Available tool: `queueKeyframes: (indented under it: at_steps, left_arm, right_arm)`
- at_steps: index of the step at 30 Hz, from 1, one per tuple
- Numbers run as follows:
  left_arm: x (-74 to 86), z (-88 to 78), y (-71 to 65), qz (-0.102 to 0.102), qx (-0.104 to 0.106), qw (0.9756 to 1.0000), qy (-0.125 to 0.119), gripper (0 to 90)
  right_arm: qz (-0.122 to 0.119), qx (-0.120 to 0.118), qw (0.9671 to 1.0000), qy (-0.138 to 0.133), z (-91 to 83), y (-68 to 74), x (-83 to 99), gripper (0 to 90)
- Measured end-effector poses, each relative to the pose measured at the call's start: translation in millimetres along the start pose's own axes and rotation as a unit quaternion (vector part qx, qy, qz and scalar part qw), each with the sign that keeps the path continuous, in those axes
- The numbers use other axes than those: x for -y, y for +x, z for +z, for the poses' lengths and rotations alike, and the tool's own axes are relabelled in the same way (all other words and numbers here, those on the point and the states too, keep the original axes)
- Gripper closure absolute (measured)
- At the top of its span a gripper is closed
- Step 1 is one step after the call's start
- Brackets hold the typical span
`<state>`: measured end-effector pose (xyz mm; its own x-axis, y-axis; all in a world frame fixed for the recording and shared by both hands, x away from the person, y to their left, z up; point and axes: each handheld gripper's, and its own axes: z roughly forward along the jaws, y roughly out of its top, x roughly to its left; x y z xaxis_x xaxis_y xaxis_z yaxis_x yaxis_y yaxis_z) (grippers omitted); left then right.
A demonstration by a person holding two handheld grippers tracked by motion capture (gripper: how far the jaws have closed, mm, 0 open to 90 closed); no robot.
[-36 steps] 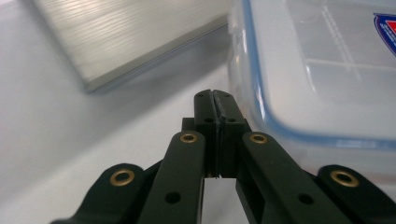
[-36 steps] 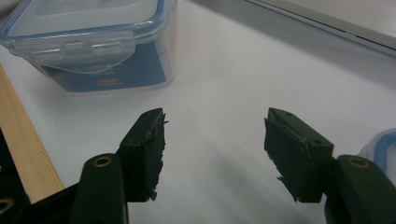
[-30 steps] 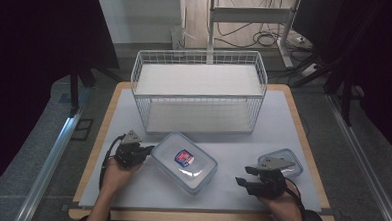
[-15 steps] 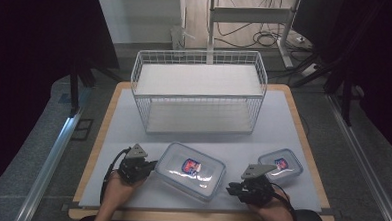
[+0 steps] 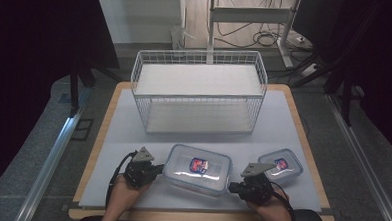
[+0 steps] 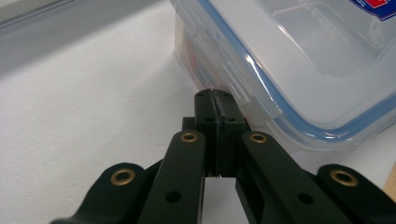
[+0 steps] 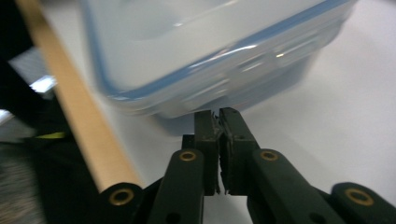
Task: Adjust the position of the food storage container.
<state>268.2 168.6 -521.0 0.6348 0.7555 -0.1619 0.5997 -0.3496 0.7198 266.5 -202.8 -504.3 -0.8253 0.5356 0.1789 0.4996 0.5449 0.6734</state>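
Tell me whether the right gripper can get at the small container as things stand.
Probably yes: the small container lies on the mat just beside the right gripper with nothing between them, but the gripper's shut jaws sit against the large container and would have to open first.

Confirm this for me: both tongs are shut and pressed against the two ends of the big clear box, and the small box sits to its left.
One thing is wrong: the small box sits to the right of the big clear box, beyond the right tongs, as the high view shows. The rest holds: the left tongs and right tongs are shut against its ends.
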Motion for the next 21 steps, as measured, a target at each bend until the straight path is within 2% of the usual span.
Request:
queueKeyframes:
  at_steps: [2,4,5,6,7,8,9,10,14,21]
  left_arm:
    - [1.9,-1.0,0.1,0.000,0.004,1.0000,-0.001,89.9]
    - [2.9,-1.5,0.4,-0.002,0.007,1.0000,-0.001,89.9]
    - [3.3,-2.1,0.1,-0.002,0.008,1.0000,-0.001,89.8]
    - [3.0,-2.3,-0.4,-0.001,0.007,1.0000,0.000,89.8]
    - [3.0,-2.3,-0.4,-0.001,0.007,1.0000,0.000,89.8]
    - [2.1,-1.8,-0.5,-0.001,0.003,1.0000,-0.001,89.8]
    - [2.1,-1.8,-0.5,-0.001,0.003,1.0000,-0.001,89.8]
    - [1.6,-0.9,0.1,-0.004,0.005,1.0000,-0.002,89.8]
    - [-3.1,4.2,-1.7,-0.008,0.009,0.9999,-0.004,89.8]
    - [-5.6,6.9,-4.8,-0.010,0.015,0.9998,-0.004,89.7]
  right_arm:
    - [0.001,-0.027,0.9996,0.001,-1.8,5.5,3.2,89.2]
    - [-0.007,-0.028,0.9996,0.006,-1.2,9.2,4.8,89.3]
    - [-0.014,-0.046,0.9988,0.014,2.3,15.6,7.4,89.3]
    - [-0.015,-0.053,0.9984,0.013,3.5,17.4,7.5,89.3]
    - [-0.015,-0.053,0.9984,0.013,3.5,17.4,7.5,89.3]
    - [-0.028,-0.060,0.9977,0.013,7.0,21.7,4.9,89.3]
    - [-0.028,-0.060,0.9977,0.013,7.0,21.7,4.9,89.3]
    - [-0.038,-0.065,0.9971,0.014,10.1,24.1,1.7,89.4]
    - [-0.050,-0.048,0.9975,0.016,16.5,21.2,-3.4,89.4]
    - [-0.048,-0.029,0.9983,0.013,16.3,13.4,-5.8,89.4]
